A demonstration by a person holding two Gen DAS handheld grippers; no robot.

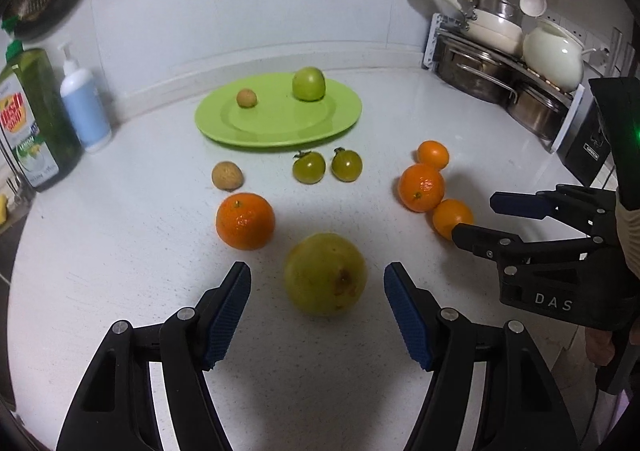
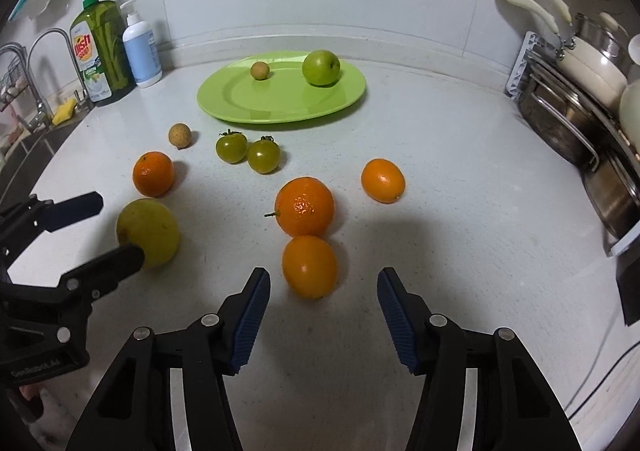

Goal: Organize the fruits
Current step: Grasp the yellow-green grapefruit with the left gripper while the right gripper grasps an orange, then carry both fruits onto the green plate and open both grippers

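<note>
Over on the left, the left gripper [image 1: 317, 309] has its jaws spread either side of the yellow-green fruit [image 1: 325, 274] on the white surface [image 1: 120, 251], pads not touching yet. Looks firm, a bit hefty and rollable, so I'd grab across the widest middle. Further right, the right gripper [image 2: 324, 317] is also spread wide, just short of the small orange [image 2: 309, 266]. That one's probably light, smooth, squishable, so pinch gently at its equator.

Both wrist views close, angled down over counter [image 1: 400, 123]; share green plate [image 2: 280, 107].
</note>
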